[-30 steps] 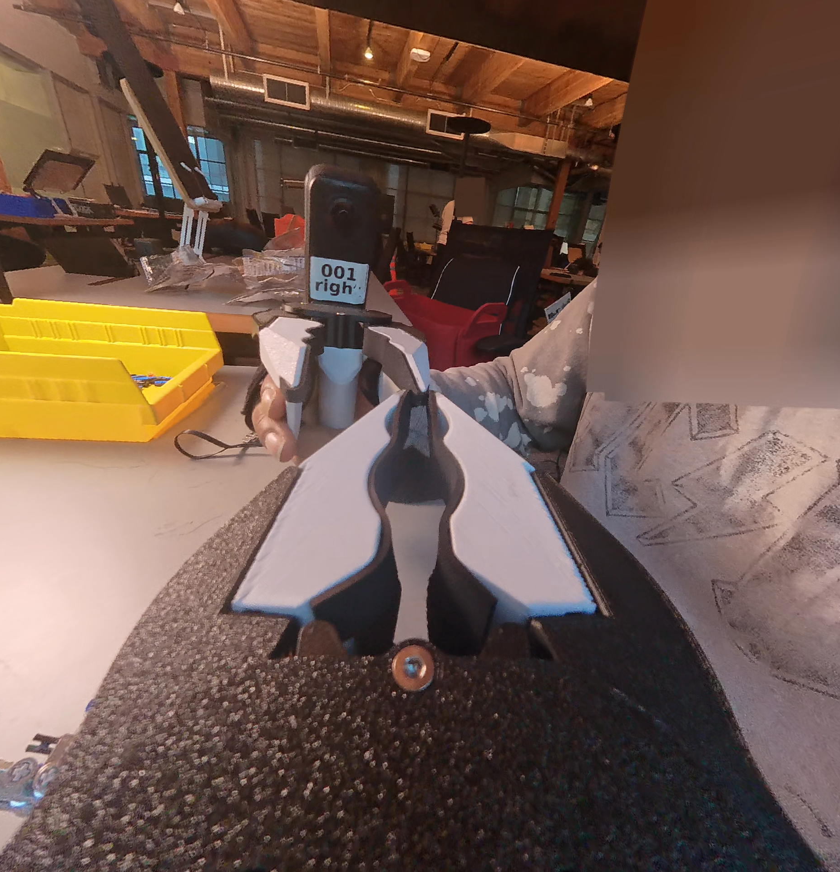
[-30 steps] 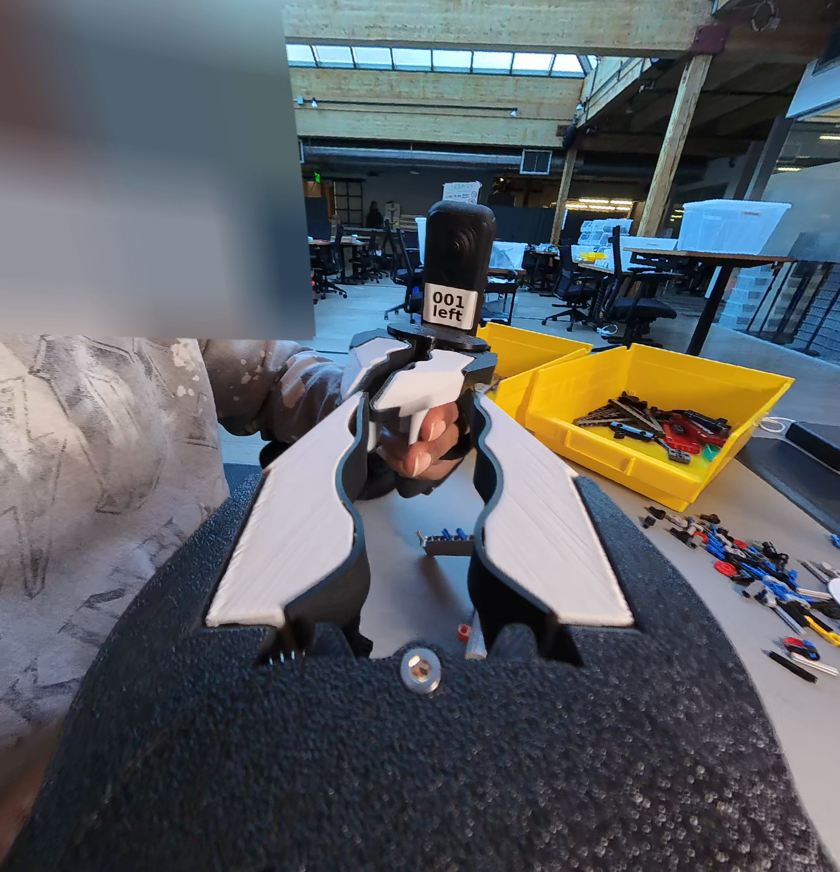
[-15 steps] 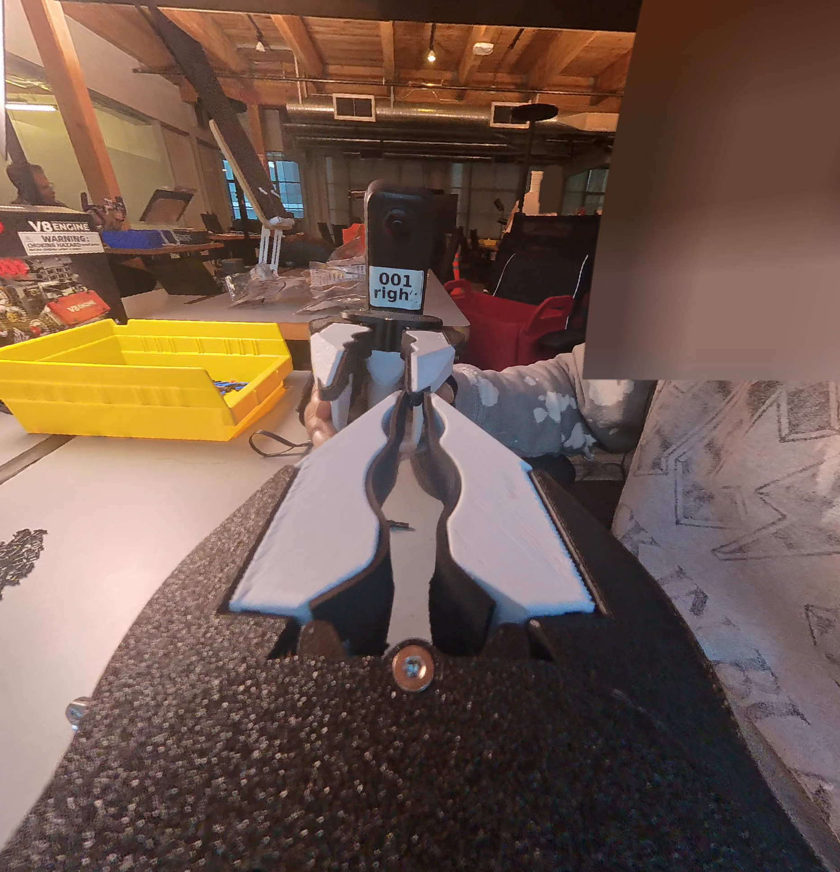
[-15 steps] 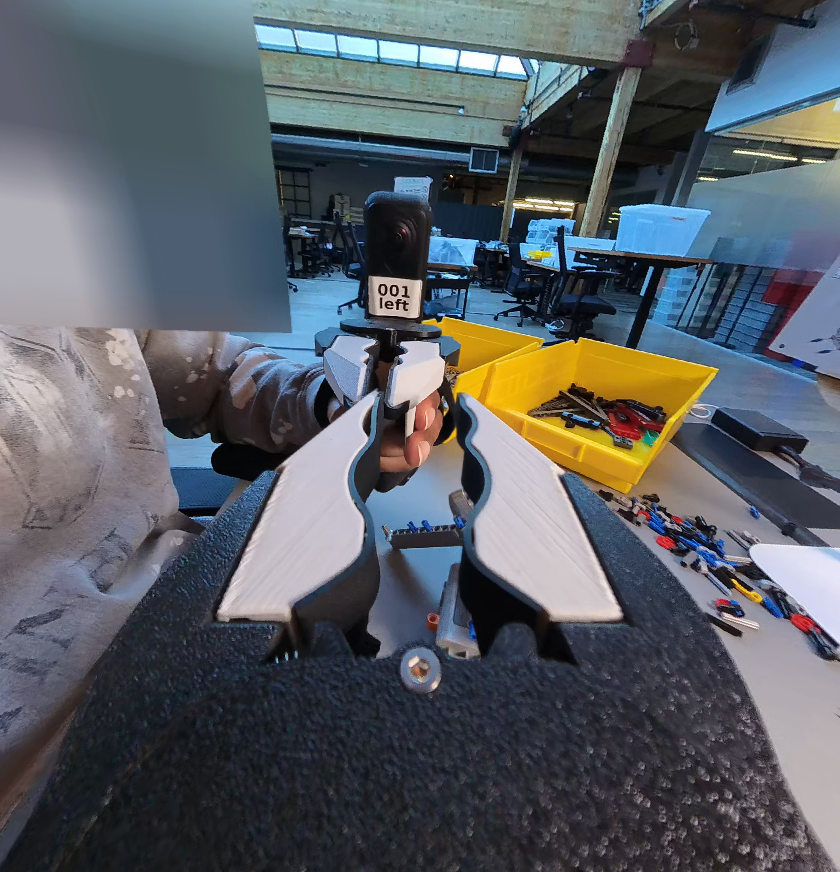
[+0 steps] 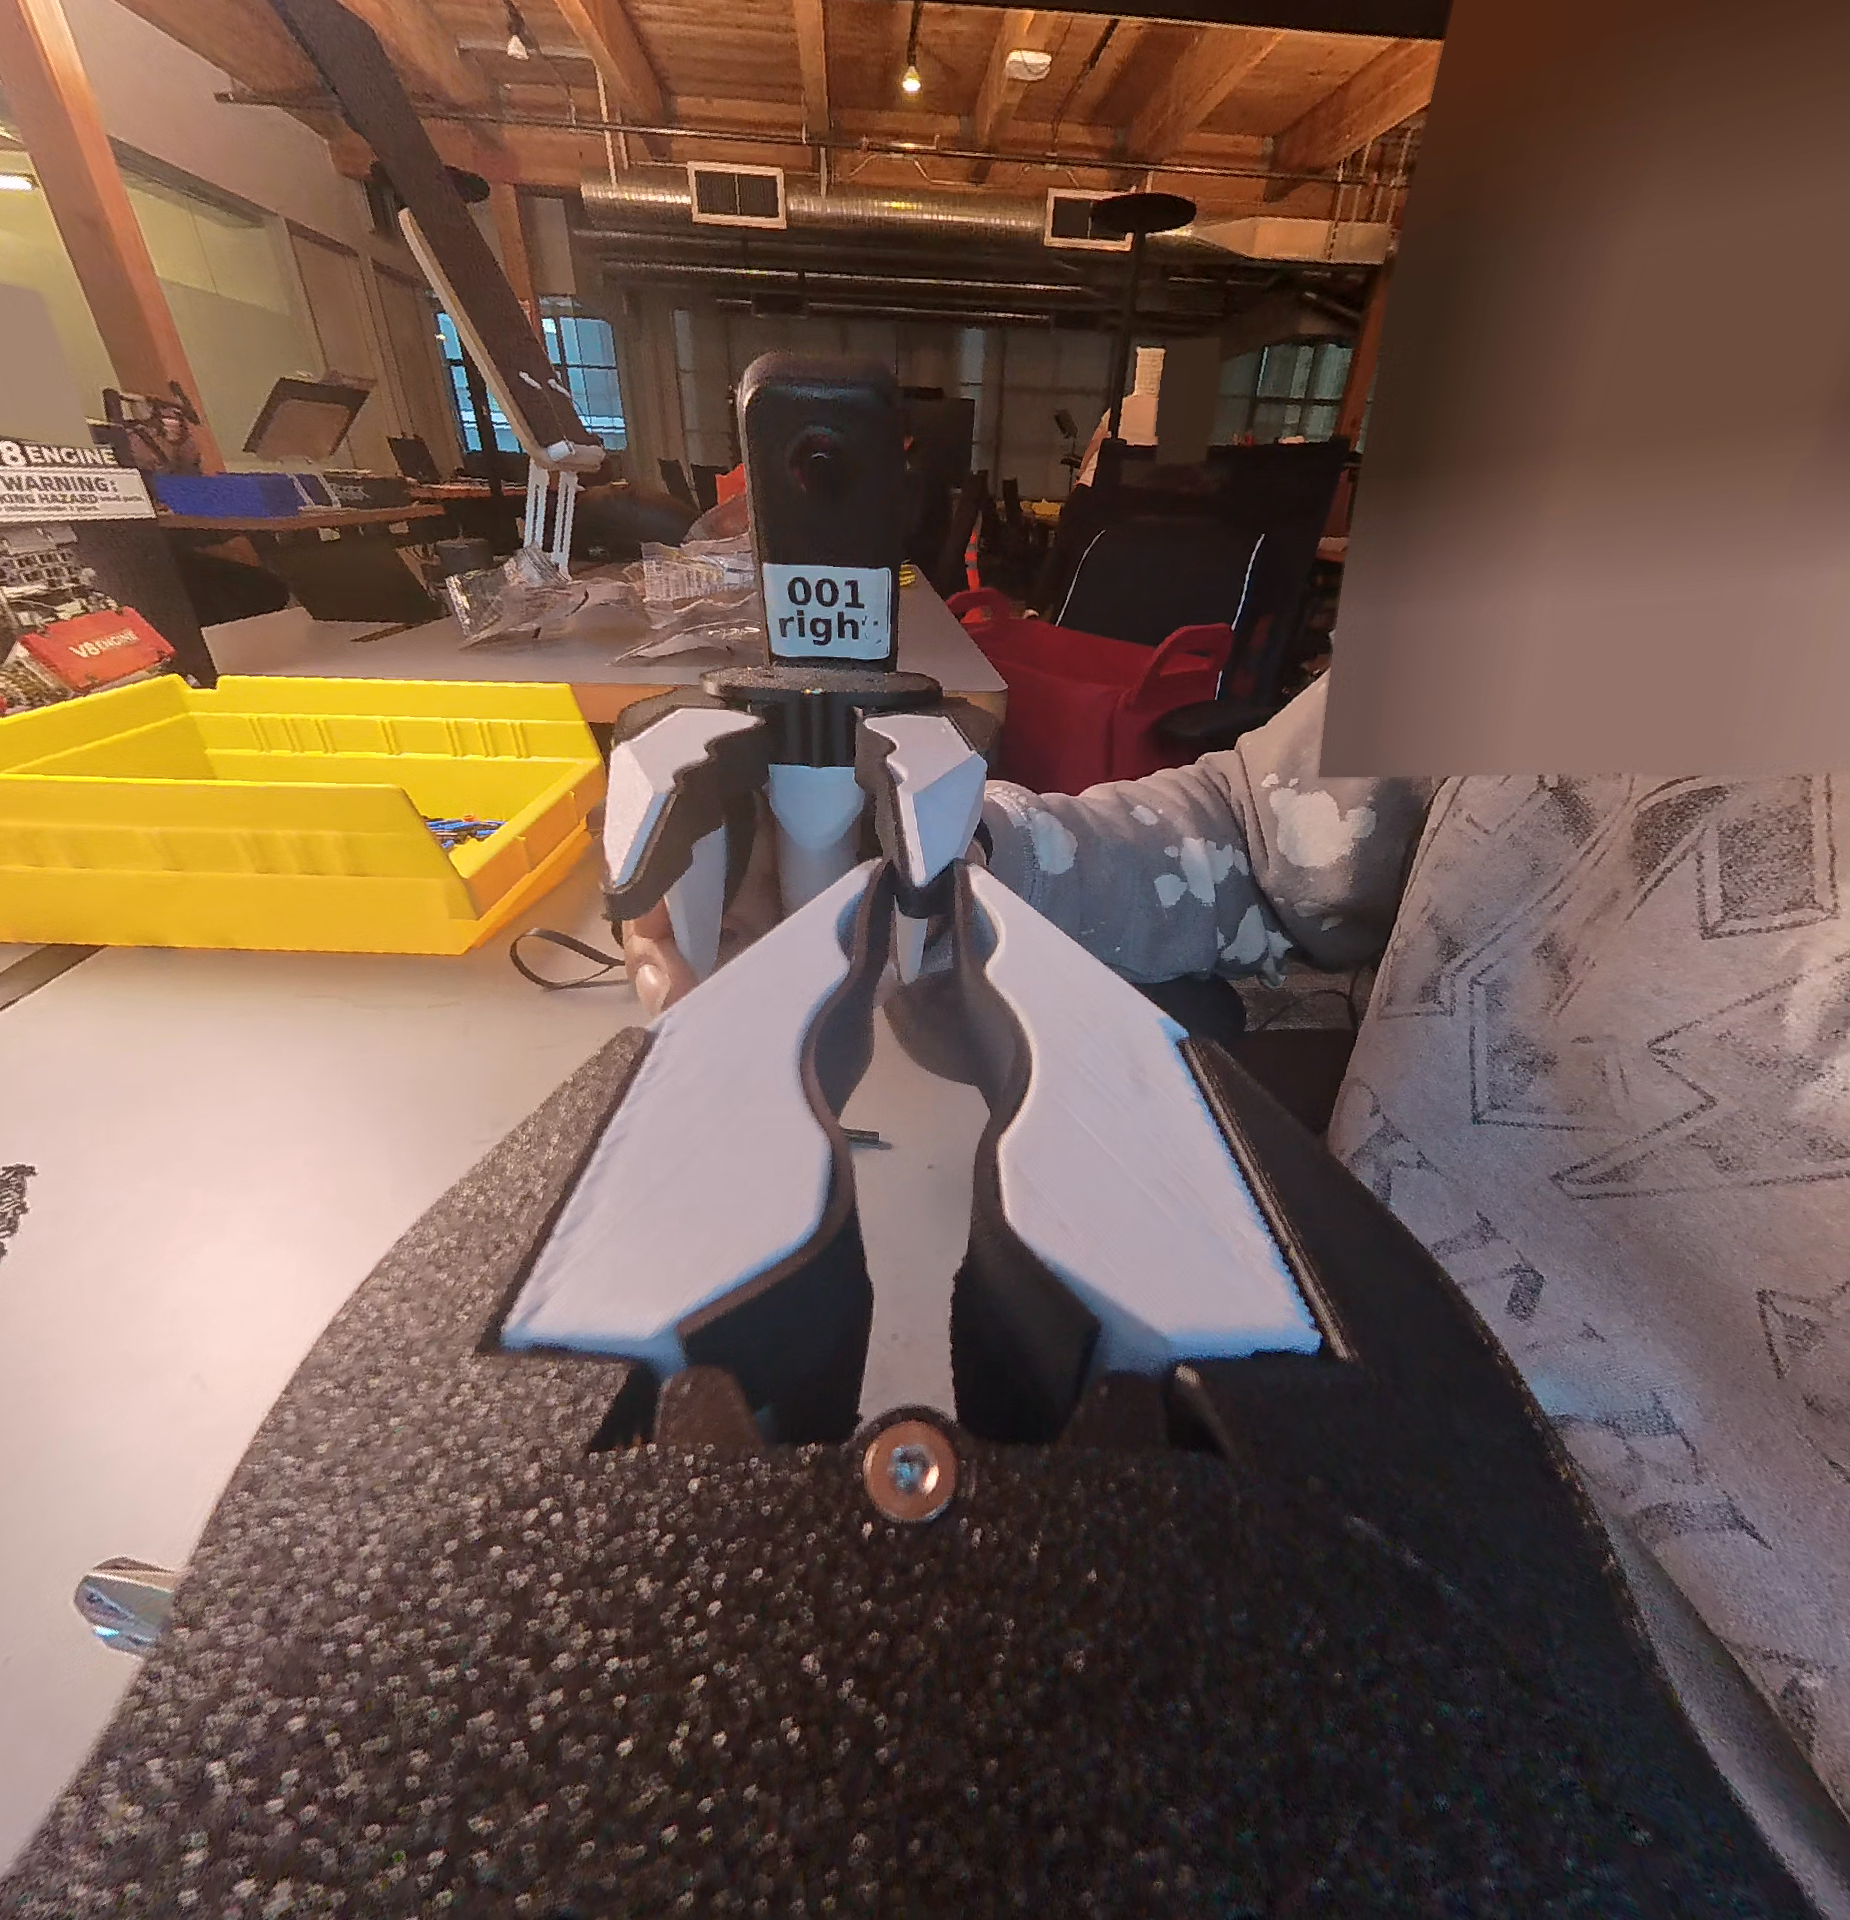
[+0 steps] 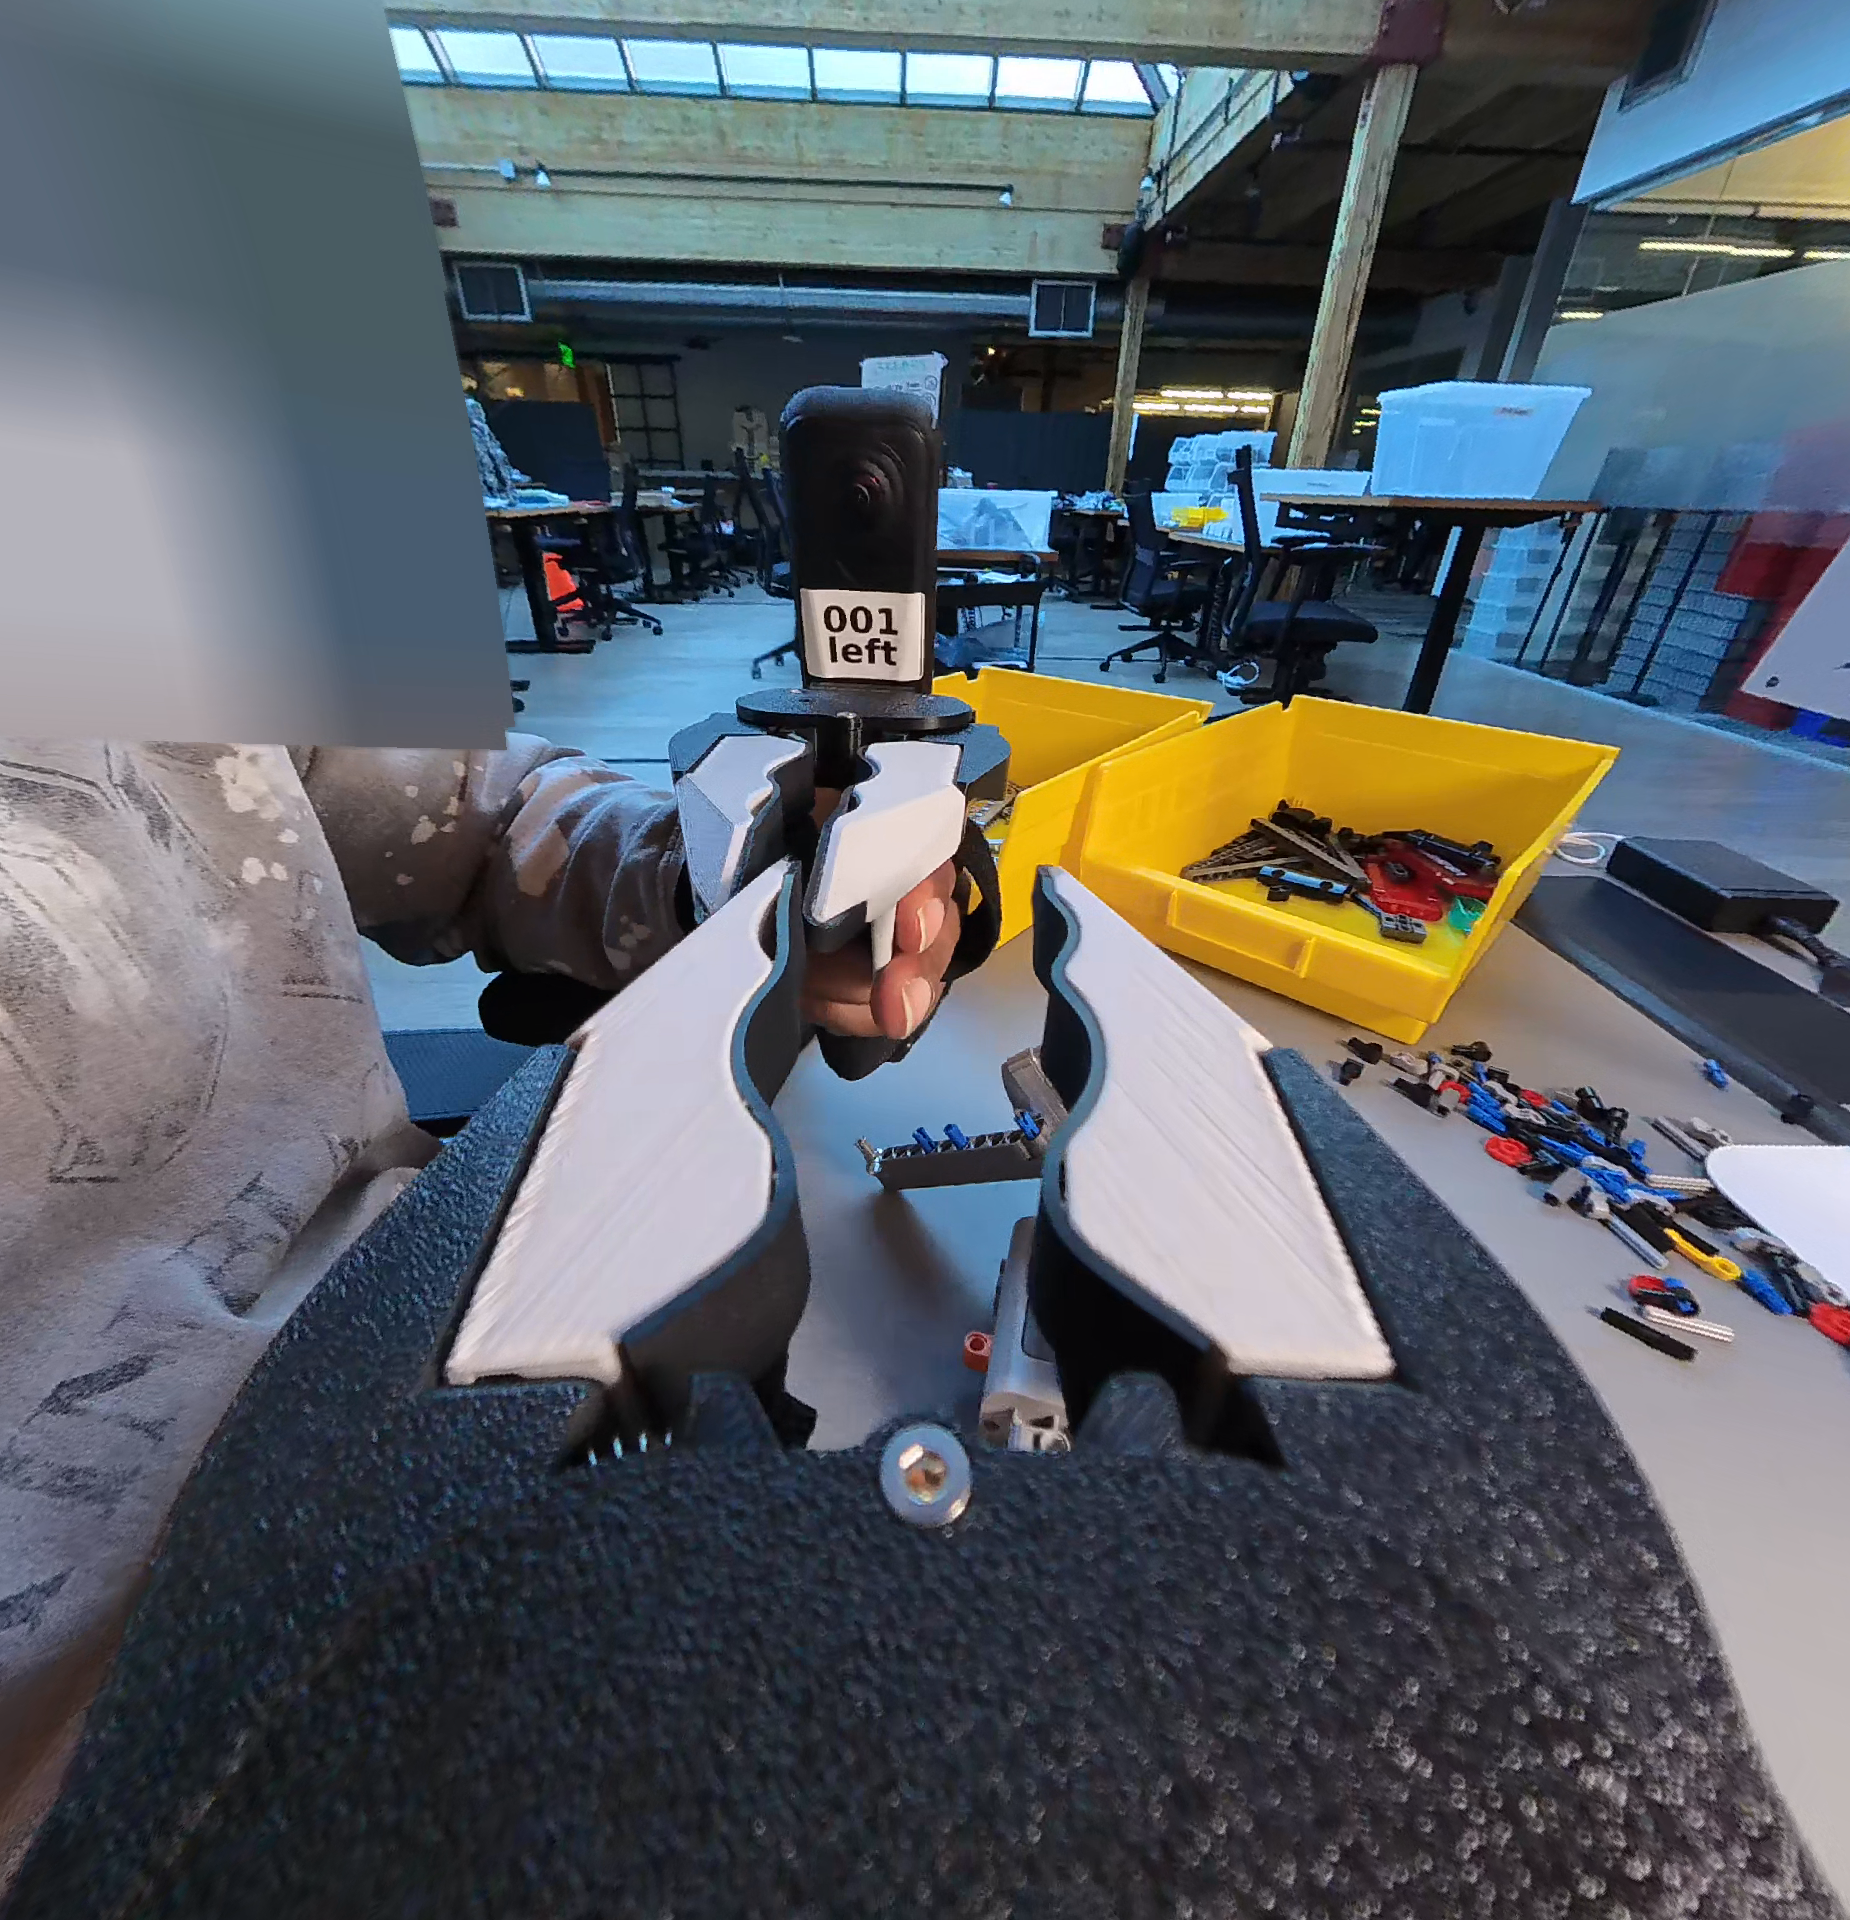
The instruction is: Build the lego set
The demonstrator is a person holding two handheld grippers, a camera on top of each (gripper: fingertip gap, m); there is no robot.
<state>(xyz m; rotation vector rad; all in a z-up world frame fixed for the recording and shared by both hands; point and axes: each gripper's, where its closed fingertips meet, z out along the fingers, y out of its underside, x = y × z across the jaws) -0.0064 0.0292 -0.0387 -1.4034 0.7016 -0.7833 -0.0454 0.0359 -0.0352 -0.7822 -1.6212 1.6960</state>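
- My right gripper (image 6: 916, 904) hung over the bench (image 6: 1523, 1382), its jaws wide apart and empty.
- A grey beam with blue pins (image 6: 952, 1155) lay on the bench below their gap, ungripped.
- My left gripper (image 5: 916, 894) faced the right one, jaws nearly together. I couldn't tell whether they met, and saw nothing held.
- Loose small parts (image 6: 1586, 1143) lay scattered beside a yellow bin (image 6: 1305, 956).

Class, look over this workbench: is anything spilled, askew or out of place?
Yes. Small plastic building parts lie scattered loose on the table, outside the yellow bin that holds similar pieces. A grey beam with blue pins lies alone near the open right gripper.
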